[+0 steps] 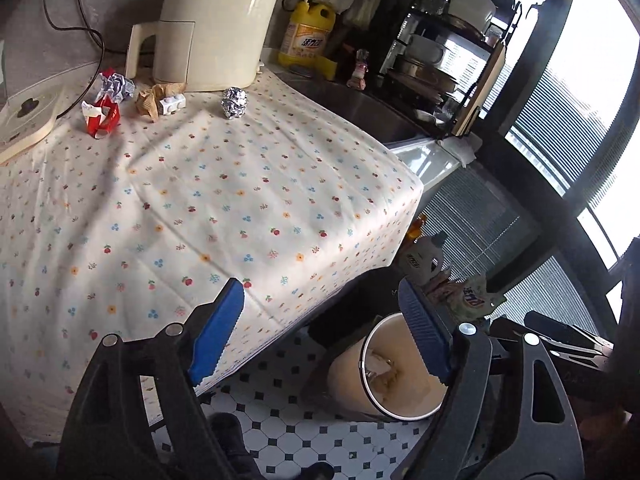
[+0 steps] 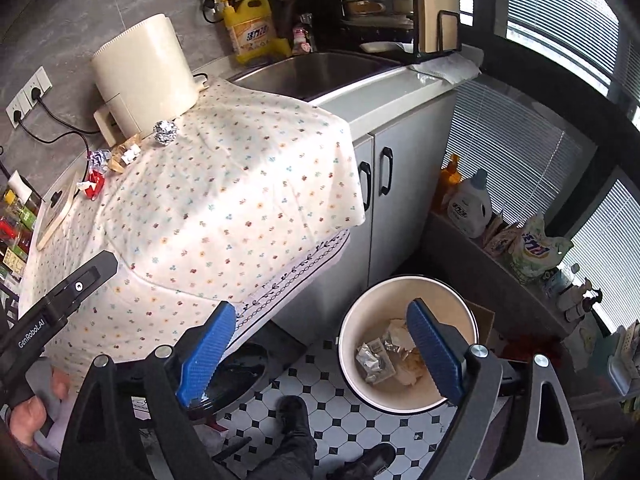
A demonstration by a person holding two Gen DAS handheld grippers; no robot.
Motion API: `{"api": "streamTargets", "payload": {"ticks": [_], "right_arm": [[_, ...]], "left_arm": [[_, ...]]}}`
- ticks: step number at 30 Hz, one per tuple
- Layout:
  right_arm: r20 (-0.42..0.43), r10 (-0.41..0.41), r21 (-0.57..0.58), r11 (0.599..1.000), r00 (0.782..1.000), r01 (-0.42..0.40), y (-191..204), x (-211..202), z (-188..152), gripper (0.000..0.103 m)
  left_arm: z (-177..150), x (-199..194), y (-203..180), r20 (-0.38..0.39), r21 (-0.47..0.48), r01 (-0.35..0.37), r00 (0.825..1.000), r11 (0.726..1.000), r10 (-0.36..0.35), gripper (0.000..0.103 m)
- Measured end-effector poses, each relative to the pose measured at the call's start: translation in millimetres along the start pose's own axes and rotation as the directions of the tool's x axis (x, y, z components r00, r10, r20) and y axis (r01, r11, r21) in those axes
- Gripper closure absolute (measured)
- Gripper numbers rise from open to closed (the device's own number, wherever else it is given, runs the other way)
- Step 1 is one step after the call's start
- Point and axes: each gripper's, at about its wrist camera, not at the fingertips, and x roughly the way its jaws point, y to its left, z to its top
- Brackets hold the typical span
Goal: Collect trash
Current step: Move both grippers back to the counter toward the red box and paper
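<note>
Right wrist: both tools gape empty, right tool point(image 2: 316, 348), left tool point(image 1: 324, 332); risk nudging foil ball point(image 2: 165, 132) off table point(image 2: 208, 208), missing bin point(image 2: 404, 292)

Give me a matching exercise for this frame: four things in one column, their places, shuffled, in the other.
Things:
1. foil ball
2. red wrapper
3. trash bin
4. yellow pump bottle

Places:
A. on the tiled floor beside the cabinet
B. by the sink, at the back of the counter
C. on the flowered cloth beside the cream appliance
D. on the cloth next to the cutting board

Pairs: 1-C, 2-D, 3-A, 4-B
</note>
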Motion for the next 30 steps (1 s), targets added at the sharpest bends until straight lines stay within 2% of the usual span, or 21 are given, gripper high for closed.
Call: {"api": "streamTargets", "payload": {"ticks": [11,23,30], "right_arm": [[0.083,0.107,-0.085,0.991,0.991,-0.1,74,-5,39,0.012],[0.133,0.193,-0.174,0.97,0.972,-0.169,167,5,74,0.009],[0.155,0.218,-0.198,0.963,0.964,-0.185,210,20,94,0.008]], "left_arm": [[40,-37,49,0.098,-0.031,-0.086,0.991,0.996,0.089,0.019],[76,-71,129,0.179,-0.112,-0.164,0.967,0.98,0.182,0.017],[101,-74,174,0.211,-0.135,-0.186,0.954,0.973,0.212,0.016]]}}
